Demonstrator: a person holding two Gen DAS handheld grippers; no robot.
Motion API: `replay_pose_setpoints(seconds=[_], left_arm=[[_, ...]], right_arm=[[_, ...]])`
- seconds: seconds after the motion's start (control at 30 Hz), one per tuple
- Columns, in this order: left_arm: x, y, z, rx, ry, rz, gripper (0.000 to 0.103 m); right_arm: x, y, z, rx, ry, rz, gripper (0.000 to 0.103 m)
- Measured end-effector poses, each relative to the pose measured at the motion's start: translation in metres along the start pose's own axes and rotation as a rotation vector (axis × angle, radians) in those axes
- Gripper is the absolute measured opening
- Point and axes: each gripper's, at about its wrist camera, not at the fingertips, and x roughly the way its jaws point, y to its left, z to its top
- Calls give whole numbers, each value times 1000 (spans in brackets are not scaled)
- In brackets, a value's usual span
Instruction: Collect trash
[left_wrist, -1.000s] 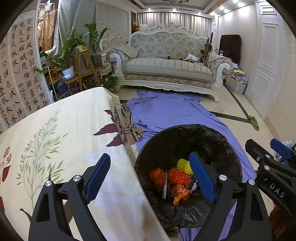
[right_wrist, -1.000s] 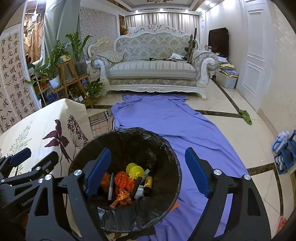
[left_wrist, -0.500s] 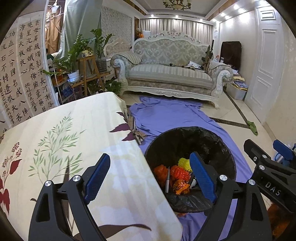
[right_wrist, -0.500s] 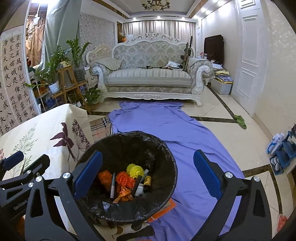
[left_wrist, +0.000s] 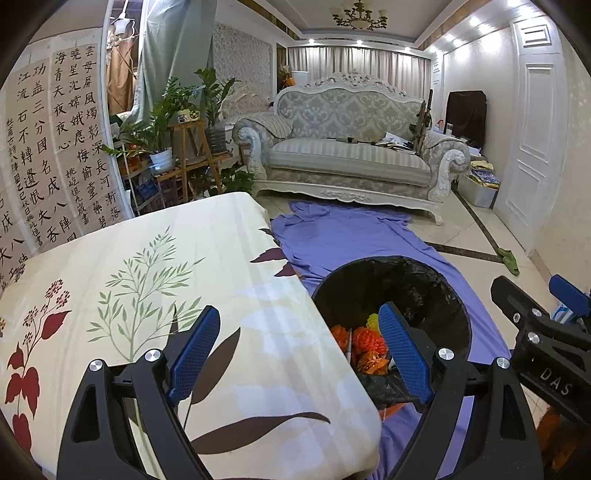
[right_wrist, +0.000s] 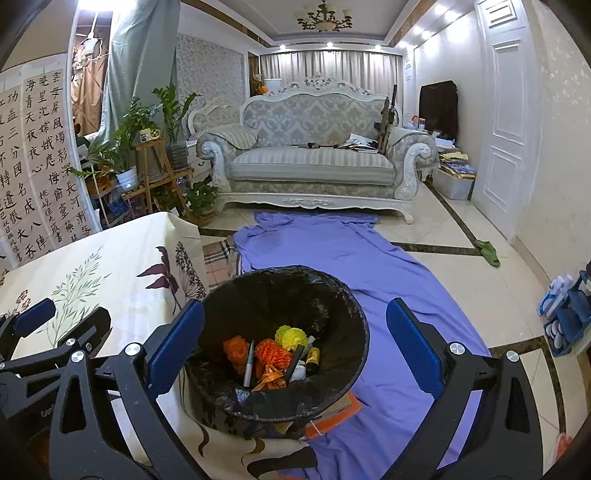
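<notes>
A round bin lined with a black bag (right_wrist: 343, 295) stands on the floor beside the table; it also shows in the left wrist view (left_wrist: 436, 280). Inside lie orange crumpled pieces (right_wrist: 273, 350), a yellow piece (right_wrist: 291, 336), a pen (right_wrist: 248, 363) and a small bottle (right_wrist: 313, 357). My left gripper (left_wrist: 299, 347) is open and empty over the table's right edge. My right gripper (right_wrist: 291, 343) is open and empty above the bin. Each gripper shows at the edge of the other's view.
The table has a cream floral cloth (left_wrist: 147, 280). A purple sheet (right_wrist: 343, 254) covers the floor toward a sofa (right_wrist: 314, 162). An orange flat item (right_wrist: 332, 413) lies under the bin's edge. Plants on wooden stands (right_wrist: 155, 155) are at the left; a white door (right_wrist: 506, 122) is at the right.
Both grippers have risen and pulled back from the bin, the left one shifting leftward over the table. Both stay open and empty.
</notes>
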Motion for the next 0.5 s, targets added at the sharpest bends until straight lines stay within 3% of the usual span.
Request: replay_pose_setpoints(seconds=[0.5], left_arm=[[-7, 4, -2, -19, -6, -4, 85]], right_arm=[[-7, 4, -4, -5, -2, 7, 96]])
